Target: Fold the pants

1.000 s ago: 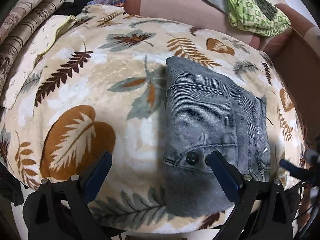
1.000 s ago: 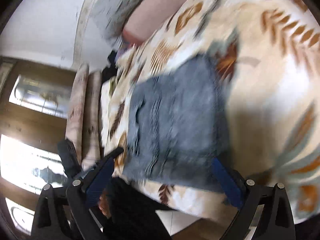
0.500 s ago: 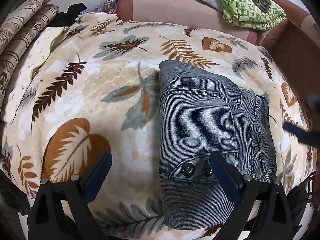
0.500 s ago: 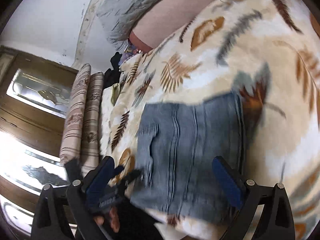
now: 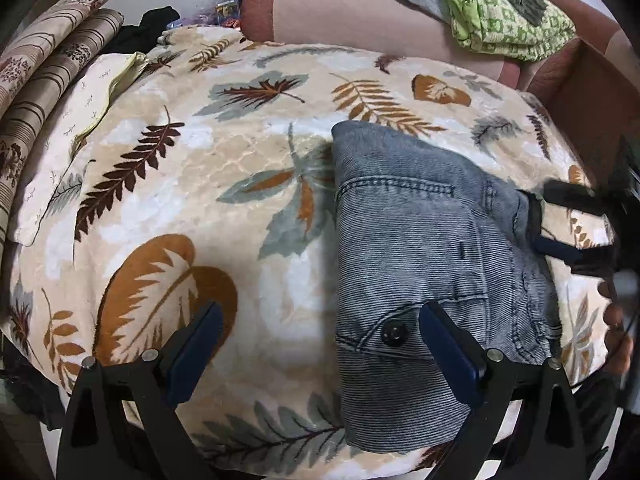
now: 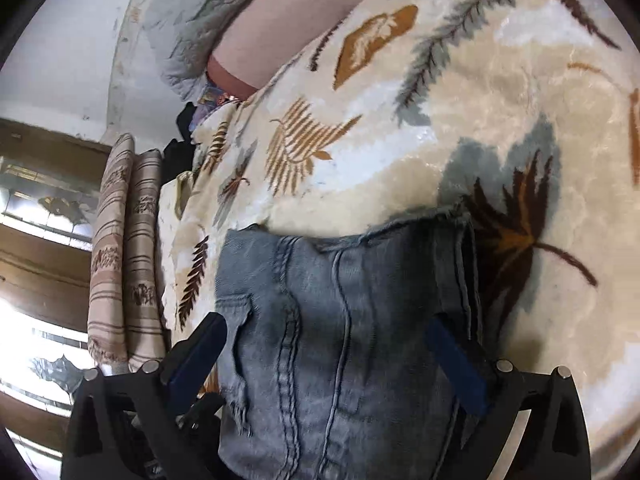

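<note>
Grey-blue denim pants (image 5: 420, 264), already folded into a compact rectangle, lie on the cream plush blanket with a brown and grey leaf print (image 5: 208, 184) that covers the bed. In the left wrist view the bundle sits ahead of the left gripper (image 5: 316, 344), mostly beyond its right-hand finger; that finger overlaps the denim near the black snap button (image 5: 394, 334), contact unclear. Left fingers spread wide, holding nothing.

Right gripper (image 6: 332, 356) comes in from the far side of the bundle, fingers also wide apart, empty, with the denim running between them and past the tips. In the left view it shows as dark blurred fingers at the pants' right edge (image 5: 560, 224), one above and one below the cloth edge by the look of it; can't tell if touching.

Judgement: likely a last fold or a tidy-up of the stack. To do it well, the right fingers should straddle all layers at the edge, not just the top one, close fully before lifting, and carry the edge over flat so seams line up. Left gripper could pin the near end to stop sliding on the plush.

Pose: left gripper low at the near edge of the bed, looking across it, level. Right gripper rolled sideways, angled down onto the pants, close in.
</note>
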Demonstrator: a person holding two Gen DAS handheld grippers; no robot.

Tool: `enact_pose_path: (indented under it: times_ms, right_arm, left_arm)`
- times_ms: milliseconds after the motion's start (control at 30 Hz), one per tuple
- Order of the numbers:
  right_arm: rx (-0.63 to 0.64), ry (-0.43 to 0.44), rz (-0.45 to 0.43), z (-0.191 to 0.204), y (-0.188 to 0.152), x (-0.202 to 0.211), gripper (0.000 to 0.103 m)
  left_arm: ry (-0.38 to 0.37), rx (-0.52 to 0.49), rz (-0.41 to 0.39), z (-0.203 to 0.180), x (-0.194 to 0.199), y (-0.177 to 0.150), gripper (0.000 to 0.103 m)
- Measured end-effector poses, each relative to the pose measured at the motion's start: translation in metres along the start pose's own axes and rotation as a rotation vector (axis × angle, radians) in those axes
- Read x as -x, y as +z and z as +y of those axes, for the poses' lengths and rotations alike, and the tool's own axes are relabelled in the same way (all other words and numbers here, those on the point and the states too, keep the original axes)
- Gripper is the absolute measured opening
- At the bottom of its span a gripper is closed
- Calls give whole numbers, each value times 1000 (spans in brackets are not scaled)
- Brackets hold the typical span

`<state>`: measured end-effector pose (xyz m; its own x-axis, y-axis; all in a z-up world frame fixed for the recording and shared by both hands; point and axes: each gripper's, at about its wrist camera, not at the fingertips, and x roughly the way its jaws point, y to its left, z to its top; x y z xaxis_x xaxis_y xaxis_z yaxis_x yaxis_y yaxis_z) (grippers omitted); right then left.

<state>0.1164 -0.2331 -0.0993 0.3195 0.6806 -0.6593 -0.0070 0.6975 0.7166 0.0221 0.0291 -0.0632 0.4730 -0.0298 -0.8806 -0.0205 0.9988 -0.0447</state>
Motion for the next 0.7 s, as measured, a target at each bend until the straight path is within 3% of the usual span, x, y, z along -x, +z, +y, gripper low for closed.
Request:
enact_pose_path:
  times_ms: [233,433,700]
  right_arm:
    - [-46,3,-22,-29,-35,41,102]
    - [-85,-15,-2,-57,-53,51,102]
    - [-87,-8,24,-62,-59,52,102]
  left_arm:
    - [1,4,5,-3,-2,1,99]
    - [-7,-7,7,-7,-2,0,99]
    - [-139,121,94,11,-21,0,99]
